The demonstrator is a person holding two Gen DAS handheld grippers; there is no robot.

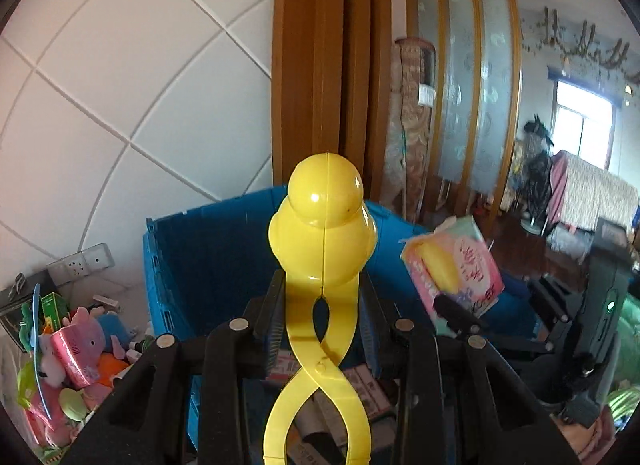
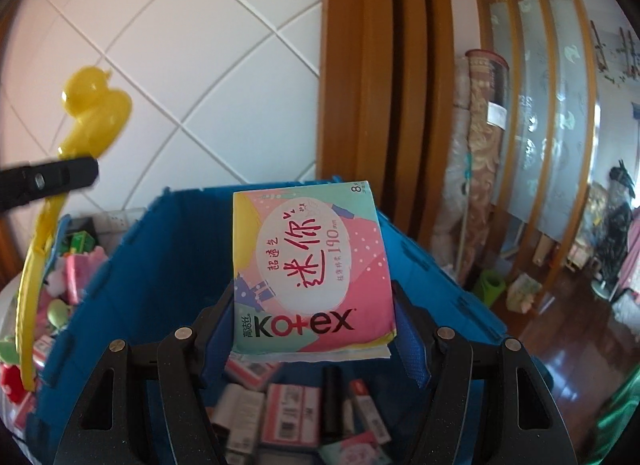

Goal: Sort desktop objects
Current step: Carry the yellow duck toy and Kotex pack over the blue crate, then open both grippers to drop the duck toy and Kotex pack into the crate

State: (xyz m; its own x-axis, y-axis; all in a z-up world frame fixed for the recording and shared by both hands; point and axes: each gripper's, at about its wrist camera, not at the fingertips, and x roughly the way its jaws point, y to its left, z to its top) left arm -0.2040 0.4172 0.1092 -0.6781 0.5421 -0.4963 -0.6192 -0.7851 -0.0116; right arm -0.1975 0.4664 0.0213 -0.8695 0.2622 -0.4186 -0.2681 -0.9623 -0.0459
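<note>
Far left there's a heap of plush toys (image 1: 80, 349) beside the blue crate (image 1: 208, 249). The left gripper (image 1: 320, 305) has its jaws pinched narrow on a yellow duck tong (image 1: 322, 225), held up over the crate. Just right, the right gripper (image 2: 314, 317) clamps a Kotex pack (image 2: 310, 269) above the small boxes (image 2: 288, 405) inside the crate.

Your yellow duck-shaped tongs (image 1: 323, 233) run off the left wrist view's bottom edge, handle ends unseen. The blue crate (image 2: 168, 265) floor lies largely behind both grippers; its small boxes (image 2: 292, 405) are too blurred to read. The toy pile (image 1: 76, 349) is cut at the left edge.
</note>
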